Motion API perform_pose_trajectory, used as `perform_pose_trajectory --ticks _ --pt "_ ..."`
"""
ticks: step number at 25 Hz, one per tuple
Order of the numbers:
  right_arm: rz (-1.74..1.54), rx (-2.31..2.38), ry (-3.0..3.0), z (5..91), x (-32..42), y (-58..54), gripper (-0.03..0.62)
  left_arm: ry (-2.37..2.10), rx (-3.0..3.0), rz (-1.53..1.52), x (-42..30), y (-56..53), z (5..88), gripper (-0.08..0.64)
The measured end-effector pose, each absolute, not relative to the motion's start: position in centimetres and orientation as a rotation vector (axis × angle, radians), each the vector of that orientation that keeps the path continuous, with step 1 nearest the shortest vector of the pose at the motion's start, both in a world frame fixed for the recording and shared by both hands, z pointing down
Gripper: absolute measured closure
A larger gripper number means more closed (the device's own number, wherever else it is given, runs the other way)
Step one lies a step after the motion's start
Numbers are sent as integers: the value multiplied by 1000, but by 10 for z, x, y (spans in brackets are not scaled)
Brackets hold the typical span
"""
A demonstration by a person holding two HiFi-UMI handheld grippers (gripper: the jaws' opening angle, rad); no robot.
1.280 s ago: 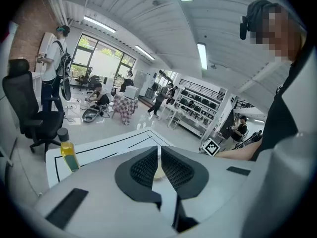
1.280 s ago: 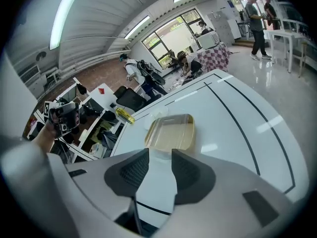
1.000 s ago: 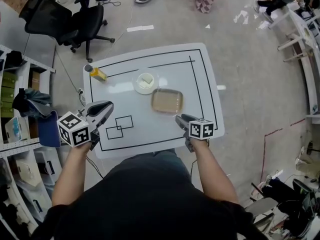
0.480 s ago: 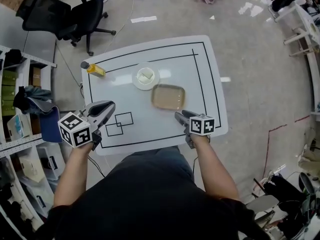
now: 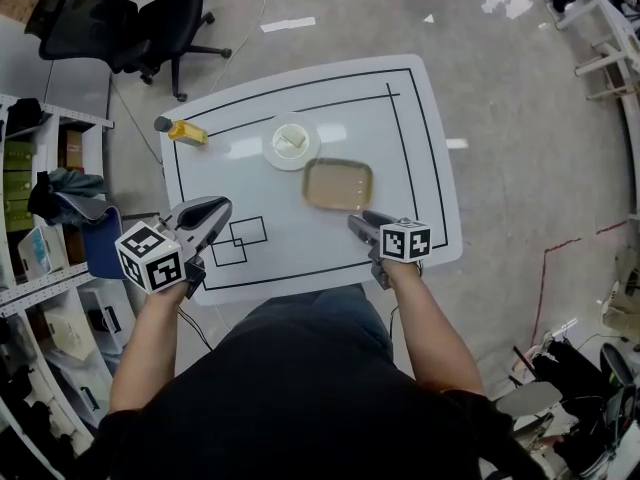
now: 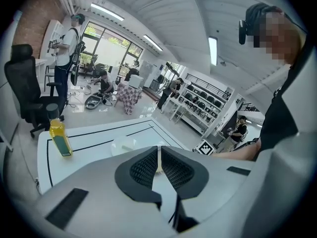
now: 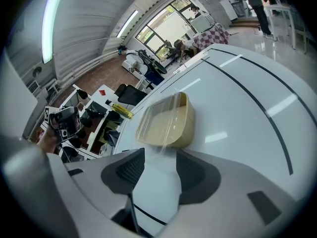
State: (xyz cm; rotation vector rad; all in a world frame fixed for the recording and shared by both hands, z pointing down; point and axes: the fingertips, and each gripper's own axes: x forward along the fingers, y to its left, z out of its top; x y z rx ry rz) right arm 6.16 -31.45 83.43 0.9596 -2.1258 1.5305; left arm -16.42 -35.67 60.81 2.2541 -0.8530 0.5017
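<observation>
Right gripper (image 7: 161, 155): jaws spread, empty, set just short of shallow tan rectangular plastic tray (image 7: 166, 123). Left gripper (image 6: 159, 155): jaws closed, nothing held.

the table (image 5: 350, 118) fills the middle of the head view. a rectangular dish (image 5: 338, 184) lies near its centre, and a round plate (image 5: 272, 150) sits just up and left of the dish with a small block (image 5: 290, 140) on it. an oil bottle (image 5: 182, 132) stands at the table's upper left corner. the right gripper (image 5: 357, 220) is just below the dish. the left gripper (image 5: 212, 211) is at the lower left edge, well apart from it. an office chair (image 5: 95, 23) stands on the floor in the upper left of the frame.
</observation>
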Motion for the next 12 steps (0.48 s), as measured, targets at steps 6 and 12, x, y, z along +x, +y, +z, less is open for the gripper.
perform_pose_trajectory --ticks 6,12 --pt "1564 938 -2150 838 60 -315 376 -843 2246 520 -158 -354 616 522" --pt "1581 915 -2173 839 57 -313 377 -835 2246 535 -153 -352 619 522"
